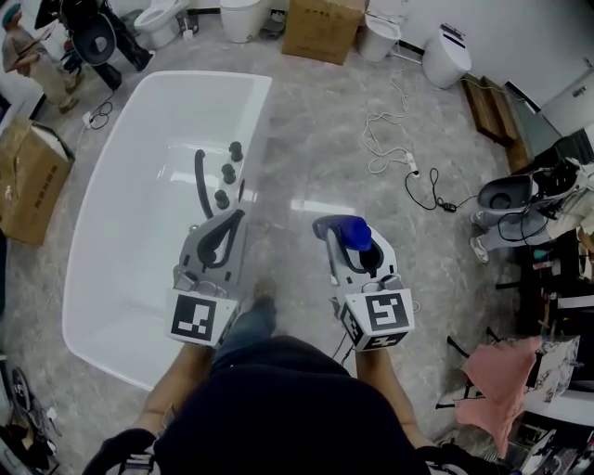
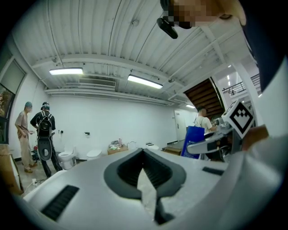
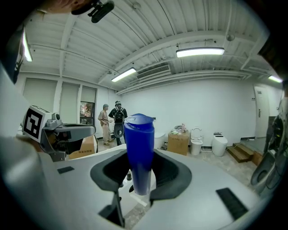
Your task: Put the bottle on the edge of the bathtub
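Observation:
A blue bottle with a blue cap stands upright between the jaws of my right gripper, which is shut on it above the marble floor, right of the tub. In the right gripper view the blue bottle fills the middle, pinched by the dark pads of the right gripper. The white bathtub lies at the left. Over its near right rim hovers my left gripper, shut with nothing in it. In the left gripper view, only a sliver of white tub shows through the left gripper.
Black faucet knobs and a curved black spout sit on the tub's right rim. A white cable lies on the floor. Cardboard boxes and toilets stand at the back. Two people are at the far left.

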A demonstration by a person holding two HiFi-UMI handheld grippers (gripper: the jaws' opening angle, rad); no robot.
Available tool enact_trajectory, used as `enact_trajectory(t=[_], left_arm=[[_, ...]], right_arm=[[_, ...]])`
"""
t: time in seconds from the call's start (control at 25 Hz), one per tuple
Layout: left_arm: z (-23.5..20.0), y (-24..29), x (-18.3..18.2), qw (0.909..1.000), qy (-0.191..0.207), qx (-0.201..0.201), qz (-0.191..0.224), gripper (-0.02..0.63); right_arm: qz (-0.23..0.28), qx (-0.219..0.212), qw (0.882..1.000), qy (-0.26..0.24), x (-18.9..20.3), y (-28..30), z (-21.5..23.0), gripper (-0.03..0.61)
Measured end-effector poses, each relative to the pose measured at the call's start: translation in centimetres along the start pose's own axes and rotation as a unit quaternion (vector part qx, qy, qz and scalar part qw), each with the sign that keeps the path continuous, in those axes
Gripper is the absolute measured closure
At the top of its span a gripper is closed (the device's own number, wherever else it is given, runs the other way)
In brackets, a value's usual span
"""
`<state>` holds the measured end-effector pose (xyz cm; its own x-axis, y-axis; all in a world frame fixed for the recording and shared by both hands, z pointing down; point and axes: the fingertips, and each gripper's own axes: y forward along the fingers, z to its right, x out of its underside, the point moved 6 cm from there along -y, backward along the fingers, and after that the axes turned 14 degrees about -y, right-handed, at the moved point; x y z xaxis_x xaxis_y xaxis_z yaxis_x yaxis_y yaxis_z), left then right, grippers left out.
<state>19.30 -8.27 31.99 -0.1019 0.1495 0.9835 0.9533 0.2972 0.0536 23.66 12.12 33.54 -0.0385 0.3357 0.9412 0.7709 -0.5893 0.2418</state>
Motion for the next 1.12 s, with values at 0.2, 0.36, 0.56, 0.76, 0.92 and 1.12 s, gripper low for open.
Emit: enact_trajectory(t=[0.2,0.36,0.56,0.76,0.92,1.12], left_arm=[[-1.4,3.2,-1.3,0.9995,0.015,0.029,0.0,0.612],[-1.4,5.1,-1.9,0.9985,0.02,0.052,-0.001,0.612],[-0.9,7.1,-1.7,0.9974,0.021,0.068,-0.005,0.612],[0.1,8.6,-0.9,0.9974,0.019,0.068,-0.016,0.612],[1.0,10.3,-1.1,0.998,0.015,0.06,-0.015,0.612],[1.2,12.0,-1.1,0.9987,0.015,0.048,-0.01,0.612]], right_arm=[[-0.004,0.029,1.0,0.004,-0.8,2.1,1.3,0.419],[-0.008,0.053,0.999,0.011,-0.8,2.5,2.4,0.419],[-0.012,0.065,0.998,0.014,-0.3,2.9,3.9,0.419],[-0.012,0.059,0.998,0.016,0.3,3.2,5.6,0.419],[-0.012,0.045,0.999,0.011,0.2,3.9,7.6,0.419],[-0.005,0.035,0.999,0.005,0.1,5.1,9.5,0.419]])
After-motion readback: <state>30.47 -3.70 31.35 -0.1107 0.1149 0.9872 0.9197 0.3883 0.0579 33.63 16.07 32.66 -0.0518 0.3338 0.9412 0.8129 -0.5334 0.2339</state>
